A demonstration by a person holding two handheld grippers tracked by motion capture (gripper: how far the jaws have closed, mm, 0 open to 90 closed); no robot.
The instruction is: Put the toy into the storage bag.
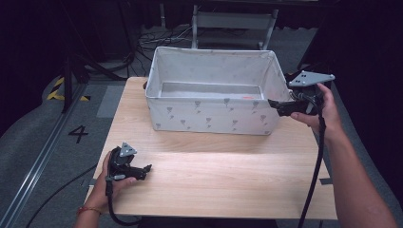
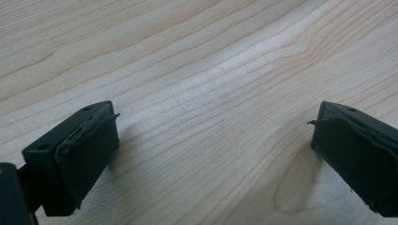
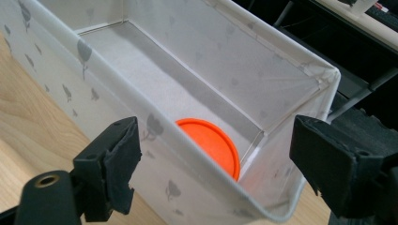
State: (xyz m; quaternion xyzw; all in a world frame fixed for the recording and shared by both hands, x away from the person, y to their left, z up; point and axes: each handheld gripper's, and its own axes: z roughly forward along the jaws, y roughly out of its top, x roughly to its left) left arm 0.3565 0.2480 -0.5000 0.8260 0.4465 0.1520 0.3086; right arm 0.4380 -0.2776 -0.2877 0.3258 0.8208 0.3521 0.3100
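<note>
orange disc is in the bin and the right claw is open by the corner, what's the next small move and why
Probably draw the right claw back from the fabric bin. Its jaws stand wide open and empty, astride the bin's corner, and the orange disc already lies flat on the bin floor. The left claw rests open over the bare table.

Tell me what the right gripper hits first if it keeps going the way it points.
Probably the fabric bin: the right gripper, jaws open, points at its right end corner. In the right gripper view that corner's rim sits between the jaws, the orange disc inside beyond.
</note>
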